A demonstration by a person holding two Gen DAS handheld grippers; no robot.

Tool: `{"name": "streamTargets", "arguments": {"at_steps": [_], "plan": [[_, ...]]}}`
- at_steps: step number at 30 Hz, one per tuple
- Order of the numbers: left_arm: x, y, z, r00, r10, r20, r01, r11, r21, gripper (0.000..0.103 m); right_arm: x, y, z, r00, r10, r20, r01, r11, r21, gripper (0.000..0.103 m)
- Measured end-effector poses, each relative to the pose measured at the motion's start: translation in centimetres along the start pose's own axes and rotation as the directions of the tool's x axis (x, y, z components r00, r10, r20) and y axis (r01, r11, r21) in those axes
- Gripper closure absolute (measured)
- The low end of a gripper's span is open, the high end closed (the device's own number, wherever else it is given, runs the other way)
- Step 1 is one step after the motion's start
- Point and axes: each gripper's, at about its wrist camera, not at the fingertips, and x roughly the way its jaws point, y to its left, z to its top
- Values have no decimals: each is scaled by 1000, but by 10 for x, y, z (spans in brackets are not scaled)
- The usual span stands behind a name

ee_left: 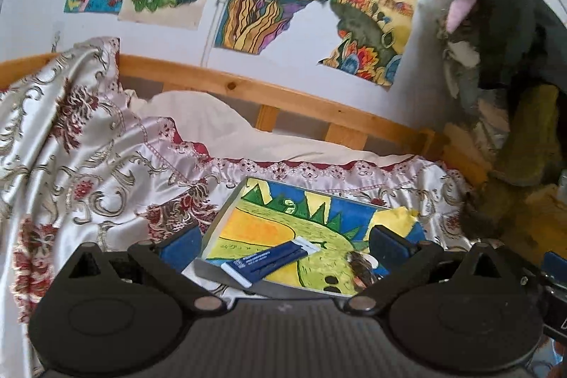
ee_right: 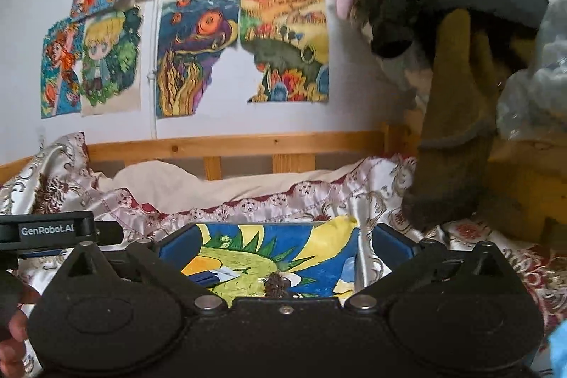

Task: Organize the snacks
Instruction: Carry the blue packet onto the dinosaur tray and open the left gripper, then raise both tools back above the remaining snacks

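Left gripper (ee_left: 283,243) is seen with jaws spread wide, nothing clamped — blue pads (ee_left: 180,245) stand apart on either side of the painted board (ee_left: 283,229). Just ahead of and below the pads, a dark blue snack packet (ee_left: 269,261) is found lying flat on the board, slanted, white ends showing, untouched by either pad. A small dark brown item (ee_left: 359,268) is seen on the board toward the right pad; its kind cannot be told. The board is laid on a patterned satin bedspread (ee_left: 88,165), which is spread out ahead and to the left.

Right gripper (ee_right: 285,248) is likewise held wide open and empty — the same painted board (ee_right: 283,257) is framed between its pads (ee_right: 177,248). The blue packet (ee_right: 212,275) is only partly visible, low and left of centre between the fingers; the brown item (ee_right: 276,284) is seen just ahead of the gripper body. The other gripper's body (ee_right: 46,231) is caught at the left edge, and part of a hand (ee_right: 14,335) below it.

Further ahead, a white pillow (ee_right: 170,179) is seen against a wooden bed rail (ee_right: 230,144). To the right, a dark and olive plush heap (ee_right: 453,94) is piled. Farthest off, colourful drawings (ee_right: 198,52) are stuck on the white wall.
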Motion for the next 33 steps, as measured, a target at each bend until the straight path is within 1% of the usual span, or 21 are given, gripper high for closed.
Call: {"name": "streamTargets", "arguments": {"at_steps": [5, 8, 11, 14, 17, 23, 27, 33], "plan": [[-42, 1, -10, 1000, 14, 11, -15, 999, 36, 1, -42, -2, -4, 1000, 8, 18, -7, 1000, -26, 1], [-65, 0, -20, 1000, 23, 14, -24, 996, 83, 0, -64, -3, -9, 1000, 14, 12, -13, 1000, -26, 1], [-84, -2, -31, 1000, 29, 4, -29, 993, 114, 0, -85, -2, -14, 1000, 18, 5, -18, 1000, -24, 1], [-99, -2, -40, 999, 29, -19, -26, 993, 117, 0, -103, -1, -19, 1000, 18, -10, -18, 1000, -21, 1], [-111, -2, -51, 998, 33, -48, -26, 992, 127, 0, -117, -1, -24, 999, 16, -27, -17, 1000, -16, 1], [-129, 1, -73, 991, 68, -118, -49, 986, 158, 0, -136, -1, -33, 997, 5, -82, -5, 1000, -3, 1], [-133, 4, -77, 985, 88, -147, -64, 985, 158, 0, -144, -2, -41, 989, 3, -145, 0, 1000, 22, 1], [-136, 8, -84, 976, 113, -186, -83, 984, 161, 0, -155, -1, -49, 977, -15, -211, 23, 999, 38, 1]]}}
